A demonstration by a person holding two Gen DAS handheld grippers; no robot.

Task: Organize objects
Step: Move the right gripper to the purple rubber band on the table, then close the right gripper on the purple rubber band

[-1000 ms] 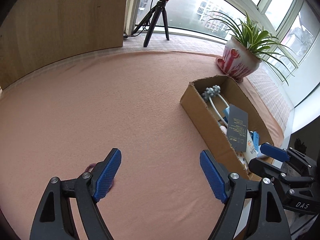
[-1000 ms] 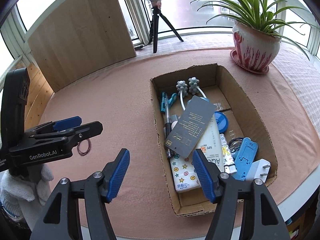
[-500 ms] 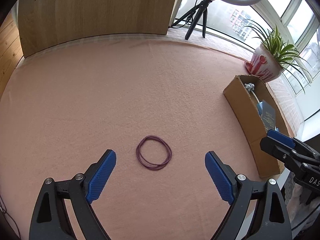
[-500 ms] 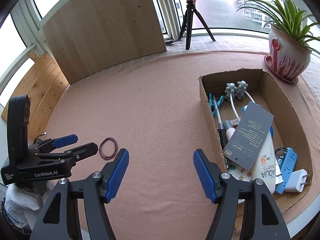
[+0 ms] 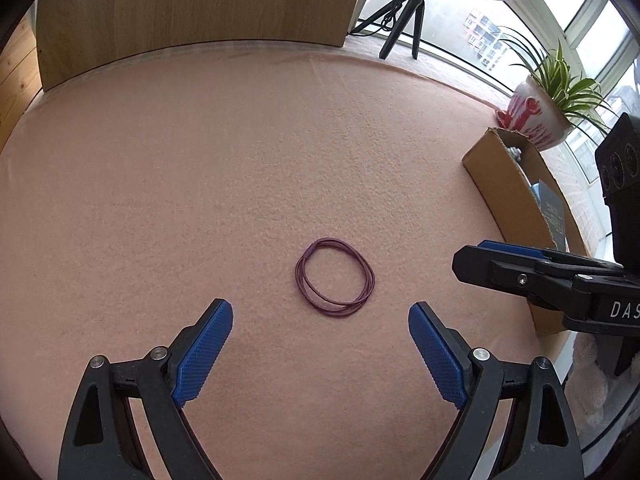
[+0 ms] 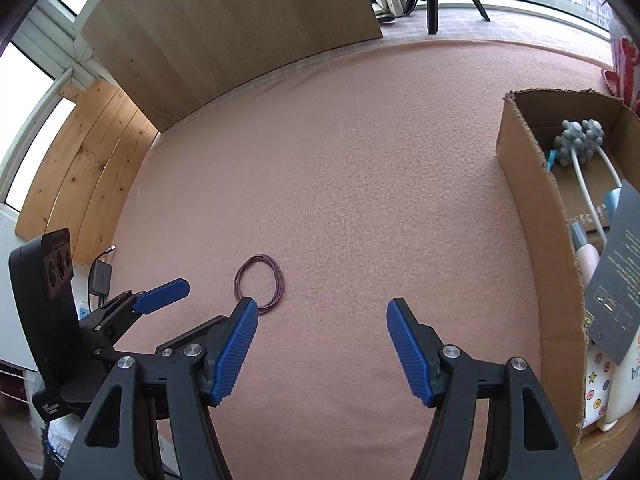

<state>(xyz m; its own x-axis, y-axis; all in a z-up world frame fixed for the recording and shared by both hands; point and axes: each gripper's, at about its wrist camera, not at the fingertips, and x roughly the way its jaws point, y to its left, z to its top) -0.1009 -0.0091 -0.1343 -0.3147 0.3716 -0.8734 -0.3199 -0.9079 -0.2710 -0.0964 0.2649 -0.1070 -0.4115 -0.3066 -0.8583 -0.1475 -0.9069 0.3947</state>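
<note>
Since a second ago both views have swung away from the box (image 6: 532, 216) toward the open pink desk (image 5: 200, 184). Then the left camera saw the band only as a sliver behind its left pad; now the band (image 5: 335, 277) lies in full view, flat on the desk just ahead of the left tongs (image 5: 320, 356) and between the lines of their two blue pads. The box, which filled the right of that view, has slid to the right edge (image 5: 508, 200). In the right camera the box was centred under the tongs; now it sits at the far right, and the band (image 6: 259, 283) lies just past the tip of the left pad of the right tongs (image 6: 320, 352).

The left tongs stand wide, nothing between the pads. The right tongs stand partly open, also empty, over bare desk. Each pair shows in the other's view: the right tongs (image 5: 472, 260) at the right edge of the left camera, the left tongs (image 6: 168, 292) at lower left of the right camera.

Writing: "DAS" in white on the right tongs' body; the label on the left tongs' body is too small to read. In the box, a dark grey card (image 6: 616, 280) carries fine print I cannot read, and a white bottle (image 6: 628, 384) shows part of "UA"
</note>
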